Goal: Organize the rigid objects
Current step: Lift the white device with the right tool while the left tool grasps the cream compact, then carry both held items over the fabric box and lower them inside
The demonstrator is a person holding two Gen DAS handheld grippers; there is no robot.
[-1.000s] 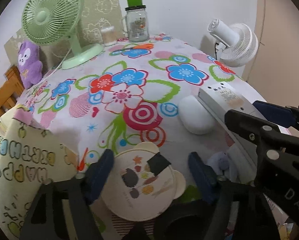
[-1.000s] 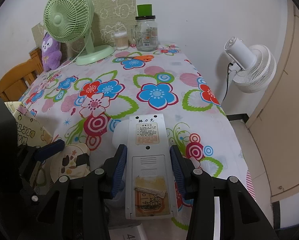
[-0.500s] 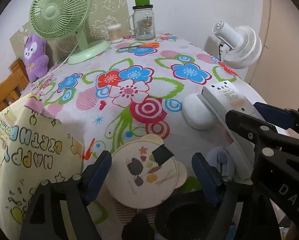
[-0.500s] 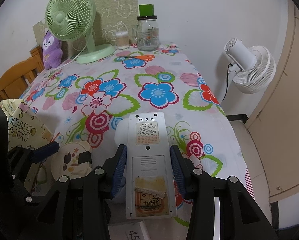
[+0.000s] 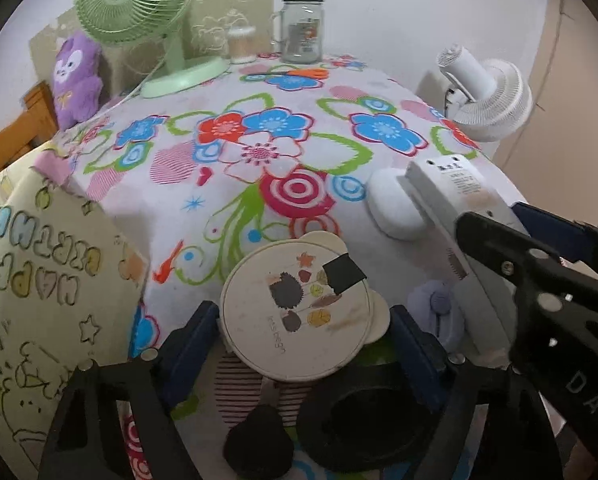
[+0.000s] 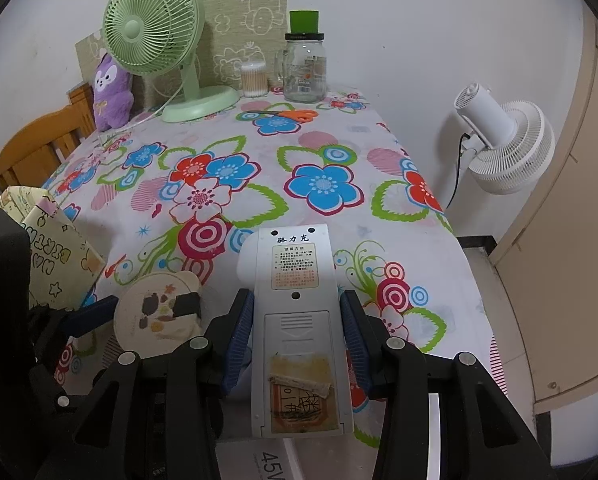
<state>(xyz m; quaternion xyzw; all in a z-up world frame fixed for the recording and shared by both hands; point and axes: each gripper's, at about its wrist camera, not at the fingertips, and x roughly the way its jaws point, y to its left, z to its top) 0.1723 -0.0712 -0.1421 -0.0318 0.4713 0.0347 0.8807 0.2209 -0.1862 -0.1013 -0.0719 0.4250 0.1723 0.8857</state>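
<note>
Left hand-held gripper [image 5: 303, 344] has just been opening, its jaws straddling the round lid [image 5: 297, 310]. Right hand-held gripper [image 6: 297, 336] clamps the remote [image 6: 299, 320]. Glass jar [image 6: 305, 68] holds nothing visible.

Both tongs [image 5: 303, 344] [image 6: 297, 340] are black angular frames with silver screws and ribbed dark-blue pads [image 6: 241, 332].

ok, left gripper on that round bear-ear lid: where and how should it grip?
Across the rim of the round lid, one pad on each side edge, coming down from above and the near side. It lies flat, so only the thin edge offers purchase; avoid the ears at the far and right edge. The left gripper, whose jaws have just been opening, already straddles it.
</note>
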